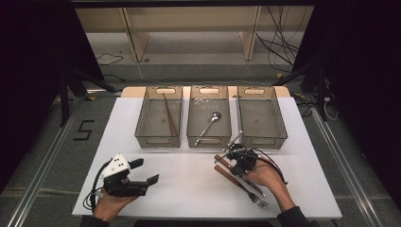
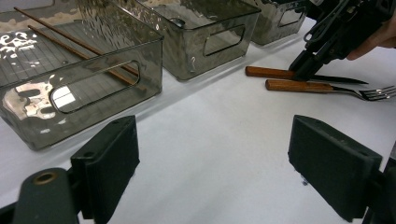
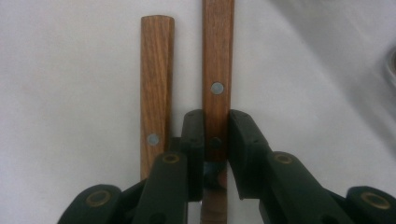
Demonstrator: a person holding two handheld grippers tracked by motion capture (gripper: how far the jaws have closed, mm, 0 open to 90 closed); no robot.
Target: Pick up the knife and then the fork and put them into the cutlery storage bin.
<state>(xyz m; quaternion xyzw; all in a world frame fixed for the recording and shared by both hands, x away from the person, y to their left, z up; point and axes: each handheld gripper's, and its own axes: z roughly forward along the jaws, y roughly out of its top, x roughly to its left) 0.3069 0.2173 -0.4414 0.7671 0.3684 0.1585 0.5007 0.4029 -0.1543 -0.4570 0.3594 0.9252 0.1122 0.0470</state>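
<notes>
Two wooden-handled utensils lie side by side on the white table (image 1: 189, 189), in front of the bins. One is a knife (image 2: 268, 72), the other a fork (image 2: 373, 93) whose tines point toward the person. My right gripper (image 3: 215, 126) points down onto the knife's handle (image 3: 217, 56), a pad pressed against each side. The fork's handle (image 3: 157, 70) lies free just left of those jaws. A hand holds my right gripper (image 1: 235, 155) by the middle bin's front. My left gripper (image 1: 145, 171) rests low at the front left, jaws wide apart with nothing between them (image 2: 210, 140).
Three clear bins stand in a row at the back. The left bin (image 1: 158, 137) holds chopsticks (image 1: 170, 116). In the middle bin (image 1: 209, 140) lies a spoon (image 1: 208, 124). The right bin (image 1: 262, 138) stands beside it. Bare white tabletop lies between my two grippers.
</notes>
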